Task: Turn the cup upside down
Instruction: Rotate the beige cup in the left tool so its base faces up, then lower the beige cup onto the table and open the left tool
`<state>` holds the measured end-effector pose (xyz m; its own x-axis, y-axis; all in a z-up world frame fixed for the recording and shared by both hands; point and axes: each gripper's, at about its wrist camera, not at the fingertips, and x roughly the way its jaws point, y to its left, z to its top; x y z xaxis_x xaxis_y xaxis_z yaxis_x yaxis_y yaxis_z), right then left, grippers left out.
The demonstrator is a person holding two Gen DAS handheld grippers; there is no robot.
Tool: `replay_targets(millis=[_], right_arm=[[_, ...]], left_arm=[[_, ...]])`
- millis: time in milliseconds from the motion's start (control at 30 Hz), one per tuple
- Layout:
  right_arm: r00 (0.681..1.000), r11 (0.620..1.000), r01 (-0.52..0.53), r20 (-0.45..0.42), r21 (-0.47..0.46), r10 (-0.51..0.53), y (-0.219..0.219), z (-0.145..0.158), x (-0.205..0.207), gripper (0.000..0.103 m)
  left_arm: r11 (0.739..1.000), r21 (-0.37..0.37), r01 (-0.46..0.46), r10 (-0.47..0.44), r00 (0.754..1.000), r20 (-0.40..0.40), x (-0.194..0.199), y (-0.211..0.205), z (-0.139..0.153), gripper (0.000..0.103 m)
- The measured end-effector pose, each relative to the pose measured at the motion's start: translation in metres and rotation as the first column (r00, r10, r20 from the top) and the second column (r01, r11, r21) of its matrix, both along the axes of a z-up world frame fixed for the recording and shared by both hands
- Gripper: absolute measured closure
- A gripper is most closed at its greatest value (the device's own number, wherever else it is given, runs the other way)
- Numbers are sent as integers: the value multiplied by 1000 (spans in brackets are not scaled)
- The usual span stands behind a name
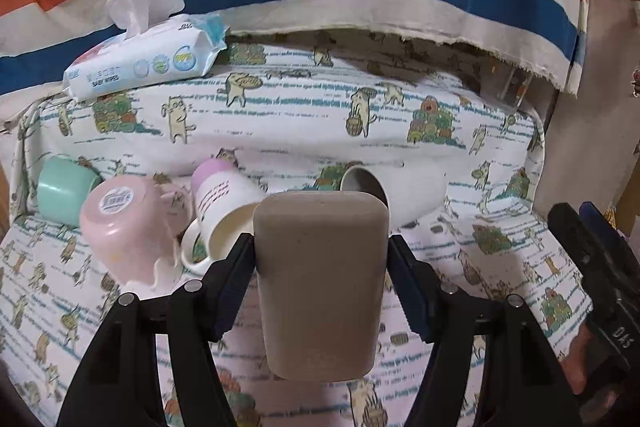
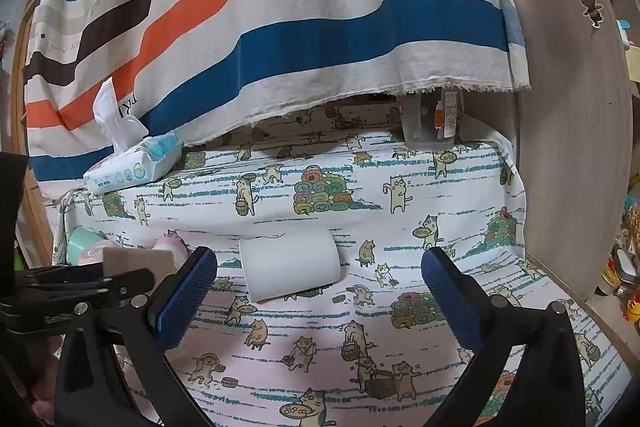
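One taupe cup (image 1: 322, 283) sits clamped between the left gripper (image 1: 322, 267) jaws, closed base toward the camera's top — inverted, it seems, though its rim is hidden below. Setting it down and letting go looks like what remains. The right gripper (image 2: 320, 299) hangs with jaws wide apart and nothing between them, over a white cup (image 2: 290, 269) lying on its side. Pink cup (image 1: 124, 223), mint cup (image 1: 64, 191) and wipes pack (image 1: 148, 61) crowd the cat-print cloth (image 1: 300, 115) — contact underneath the held cup cannot be told.
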<state>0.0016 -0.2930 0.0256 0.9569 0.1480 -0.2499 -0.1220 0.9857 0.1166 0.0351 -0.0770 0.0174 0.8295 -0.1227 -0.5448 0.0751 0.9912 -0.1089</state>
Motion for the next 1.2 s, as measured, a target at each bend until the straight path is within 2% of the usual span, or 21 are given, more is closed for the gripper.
replay_targets(millis=[167, 533, 600, 667, 800, 900, 1000, 1200], right_arm=[[1000, 1000, -6, -6, 2, 6, 0, 0, 0, 0], [1000, 1000, -7, -20, -11, 7, 3, -2, 2, 0], [1000, 1000, -8, -23, -10, 8, 3, -3, 3, 0], [1000, 1000, -8, -23, -11, 7, 3, -3, 4, 0], [1000, 1000, -8, -27, -11, 7, 2, -4, 4, 0], [999, 1000, -11, -35, -8, 11, 2, -5, 6, 0], [999, 1000, -18, -39, -11, 17, 3, -6, 6, 0], [1000, 1000, -12, -27, -27, 11, 6, -6, 5, 0]], left_arm=[[1000, 5, 13, -14, 998, 60, 3, 4, -9, 38], [999, 20, 34, -35, 997, 66, -6, 10, -14, 37], [999, 25, 39, -40, 997, 66, -9, 10, -15, 32], [999, 31, 44, -46, 995, 83, -13, 12, -14, 21], [996, 74, 55, -66, 986, 154, -25, 16, -5, 19], [994, 97, 53, -72, 976, 204, -33, 24, 0, 9], [992, 124, 33, -64, 965, 254, -39, 38, 2, 7], [995, 98, 19, -50, 946, 319, -47, 74, 2, 1]])
